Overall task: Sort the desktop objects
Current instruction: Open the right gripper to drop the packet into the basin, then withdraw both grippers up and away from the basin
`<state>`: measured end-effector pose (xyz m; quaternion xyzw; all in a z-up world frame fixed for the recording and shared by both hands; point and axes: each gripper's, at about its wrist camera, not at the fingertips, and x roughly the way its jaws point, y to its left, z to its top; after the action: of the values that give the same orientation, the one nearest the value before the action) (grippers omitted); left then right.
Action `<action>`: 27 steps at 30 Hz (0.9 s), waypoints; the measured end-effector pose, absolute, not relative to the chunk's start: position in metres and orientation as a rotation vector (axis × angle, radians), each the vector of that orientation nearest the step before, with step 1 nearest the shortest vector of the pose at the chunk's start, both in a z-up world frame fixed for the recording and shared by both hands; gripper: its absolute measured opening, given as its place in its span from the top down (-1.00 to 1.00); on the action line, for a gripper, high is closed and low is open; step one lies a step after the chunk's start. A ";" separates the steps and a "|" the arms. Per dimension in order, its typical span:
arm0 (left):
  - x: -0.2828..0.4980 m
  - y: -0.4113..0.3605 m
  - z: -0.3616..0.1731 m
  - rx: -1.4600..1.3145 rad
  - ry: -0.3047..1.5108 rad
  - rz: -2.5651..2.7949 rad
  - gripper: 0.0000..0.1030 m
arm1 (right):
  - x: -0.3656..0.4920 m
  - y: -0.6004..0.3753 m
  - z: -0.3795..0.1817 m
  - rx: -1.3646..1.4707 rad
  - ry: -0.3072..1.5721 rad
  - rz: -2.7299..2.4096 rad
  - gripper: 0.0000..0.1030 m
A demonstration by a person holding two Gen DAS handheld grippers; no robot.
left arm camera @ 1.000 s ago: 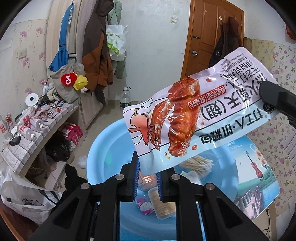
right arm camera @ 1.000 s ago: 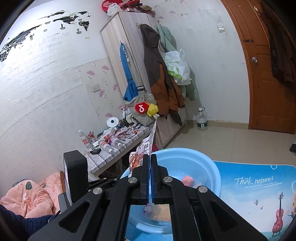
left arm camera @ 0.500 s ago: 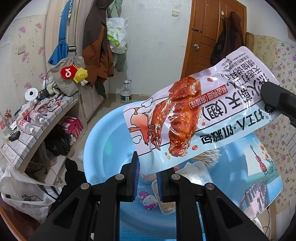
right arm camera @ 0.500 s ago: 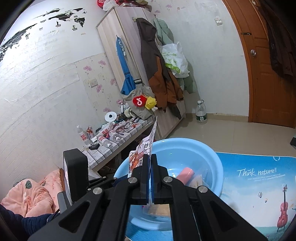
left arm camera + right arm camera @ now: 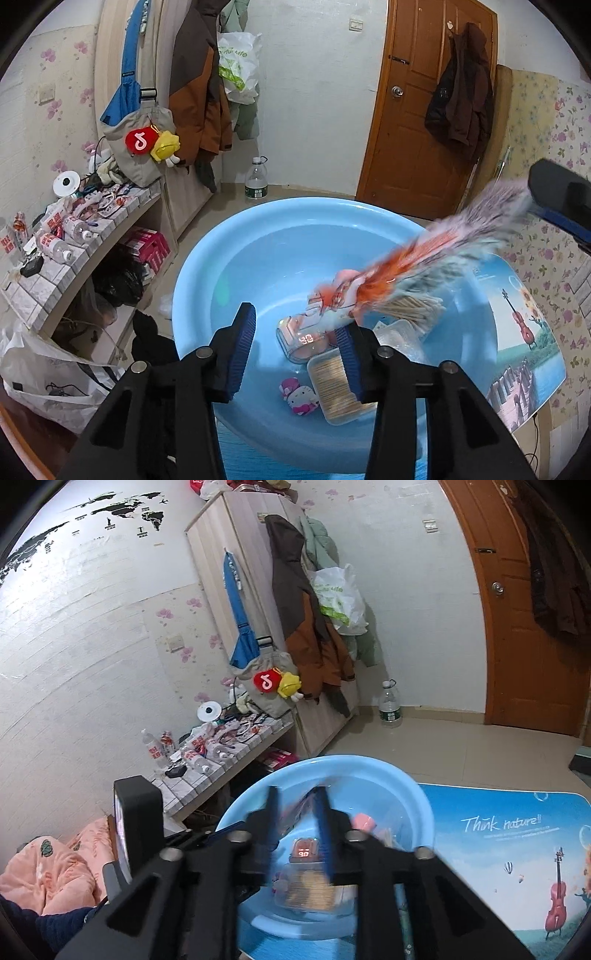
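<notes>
A snack packet (image 5: 417,258) with a red chicken-wing print hangs blurred in mid-air over the light blue basin (image 5: 229,266). Its low end is near my left gripper (image 5: 297,325), whose jaws are opening, and no pad touches it. In the left wrist view its high end reaches toward a finger of my right gripper (image 5: 557,199). My right gripper (image 5: 297,797) is also opening, the smeared packet (image 5: 297,808) loose between its jaws. Inside the basin (image 5: 406,786) lie a clear box with red digits (image 5: 306,338), a toothpick box (image 5: 332,391), cotton swabs (image 5: 410,306) and a small cat figure (image 5: 299,395).
The basin stands on a blue picture mat (image 5: 524,332). A tiled shelf (image 5: 66,258) crowded with bottles runs along the left wall, with bags beneath it. A water bottle (image 5: 255,181) stands on the floor by the wardrobe, and a brown door (image 5: 417,122) is behind.
Both grippers have gone from shut on the packet to jaws apart. The packet, held flat and still before, now drops blurred toward the basin.
</notes>
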<state>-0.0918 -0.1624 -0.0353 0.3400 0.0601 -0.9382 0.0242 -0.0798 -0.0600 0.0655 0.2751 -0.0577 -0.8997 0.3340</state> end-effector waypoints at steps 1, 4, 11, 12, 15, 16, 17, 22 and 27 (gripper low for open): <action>-0.092 -0.162 -0.035 1.048 0.183 -2.902 0.18 | -0.080 -0.060 0.066 0.717 -0.151 -2.347 0.43; -0.090 -0.162 -0.033 1.038 0.185 -2.904 0.18 | -0.079 -0.059 0.067 0.715 -0.145 -2.344 0.43; -0.090 -0.160 -0.028 1.019 0.179 -2.912 0.18 | -0.079 -0.057 0.069 0.715 -0.143 -2.342 0.43; -0.089 -0.160 -0.028 1.019 0.179 -2.913 0.18 | -0.078 -0.058 0.068 0.715 -0.143 -2.343 0.43; -0.089 -0.159 -0.028 1.019 0.177 -2.914 0.18 | -0.078 -0.058 0.068 0.715 -0.142 -2.342 0.43; -0.089 -0.159 -0.027 1.018 0.177 -2.915 0.18 | -0.078 -0.058 0.068 0.715 -0.142 -2.344 0.43; -0.089 -0.158 -0.026 1.017 0.177 -2.917 0.18 | -0.078 -0.057 0.068 0.714 -0.143 -2.344 0.43; -0.088 -0.156 -0.022 1.010 0.170 -2.906 -0.60 | -0.077 -0.054 0.071 0.716 -0.131 -2.376 0.21; -0.083 -0.151 -0.018 0.976 0.128 -2.919 -0.89 | -0.074 -0.045 0.073 0.681 -0.154 -2.454 -0.71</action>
<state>-0.0825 -0.1509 -0.0184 0.3166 0.0415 -0.9471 0.0308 -0.0742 -0.0446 0.0734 0.2552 -0.0576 -0.9203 0.2908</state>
